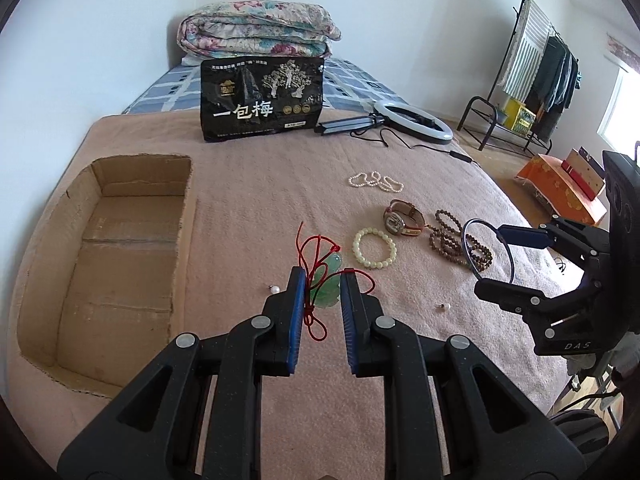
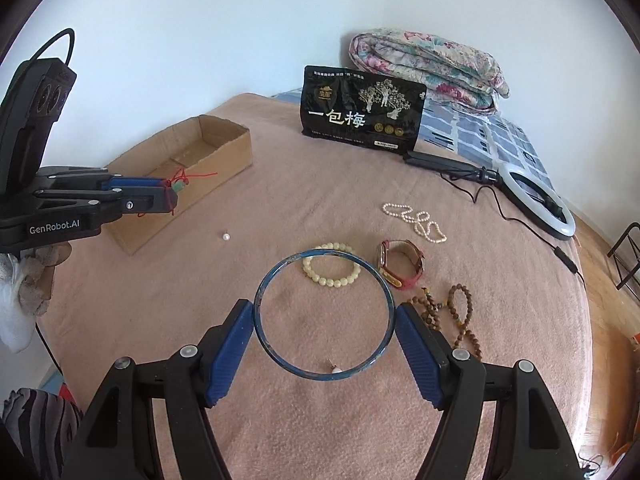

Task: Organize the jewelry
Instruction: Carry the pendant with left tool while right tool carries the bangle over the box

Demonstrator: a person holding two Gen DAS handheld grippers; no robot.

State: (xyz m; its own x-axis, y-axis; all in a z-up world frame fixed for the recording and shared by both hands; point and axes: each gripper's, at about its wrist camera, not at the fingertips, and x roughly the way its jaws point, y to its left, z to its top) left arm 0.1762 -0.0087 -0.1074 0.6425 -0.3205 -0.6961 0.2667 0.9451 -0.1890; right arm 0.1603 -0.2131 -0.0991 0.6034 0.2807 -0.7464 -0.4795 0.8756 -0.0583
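Observation:
My left gripper (image 1: 320, 286) is shut on a green jade pendant (image 1: 326, 280) with a red cord, held above the pink blanket; it also shows in the right wrist view (image 2: 170, 196), near the open cardboard box (image 2: 236, 152). My right gripper (image 2: 325, 320) is shut on a blue bangle (image 2: 280, 280), held above the bed; it also shows in the left wrist view (image 1: 492, 256). On the blanket lie a cream bead bracelet (image 2: 344, 280), a red-strap watch (image 2: 404, 264), brown prayer beads (image 2: 460, 320), a pearl necklace (image 2: 416, 222) and two loose pearl earrings (image 2: 226, 236) (image 2: 335, 369).
The cardboard box (image 1: 100, 264) lies at the left of the bed. A black snack bag (image 1: 260, 100) stands at the back, with a ring light (image 1: 416, 122) beside it and a folded quilt (image 1: 256, 30) behind. A clothes rack (image 1: 532, 72) stands right.

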